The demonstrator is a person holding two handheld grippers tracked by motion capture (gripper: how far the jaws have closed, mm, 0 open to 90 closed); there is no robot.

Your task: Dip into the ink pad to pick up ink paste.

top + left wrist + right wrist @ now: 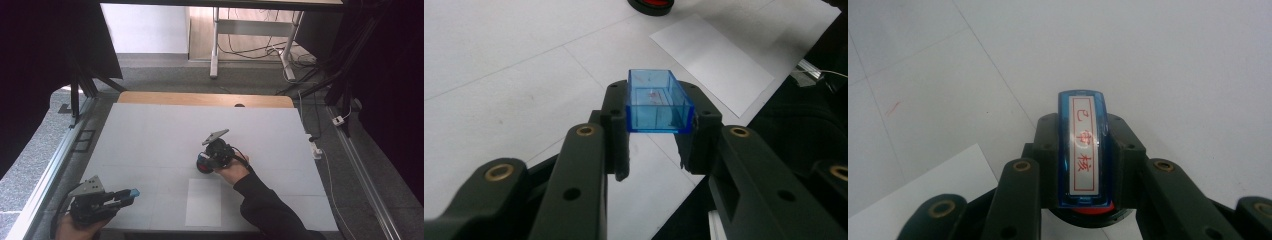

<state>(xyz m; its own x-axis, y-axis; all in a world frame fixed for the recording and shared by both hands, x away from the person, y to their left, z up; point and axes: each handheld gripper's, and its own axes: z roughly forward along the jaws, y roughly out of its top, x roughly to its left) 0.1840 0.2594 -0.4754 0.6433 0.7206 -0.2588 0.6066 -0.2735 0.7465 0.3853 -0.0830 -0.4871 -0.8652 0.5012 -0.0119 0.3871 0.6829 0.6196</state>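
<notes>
Left gripper (659, 145) clenched on blue plastic stamp cap (658, 106), near tabletop (150, 145) edge. Right gripper (1083, 165) clamps blue stamp (1083, 150) over ink pad (203, 165), mid-tabletop. Both probably light, stiff, slick; grip flat sides.

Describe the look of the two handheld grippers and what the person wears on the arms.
Both the left gripper and right gripper are black, with brass-coloured pivot bushings, a grey three-cornered plate on top and a trailing black cable. The right arm wears a dark long sleeve.
</notes>
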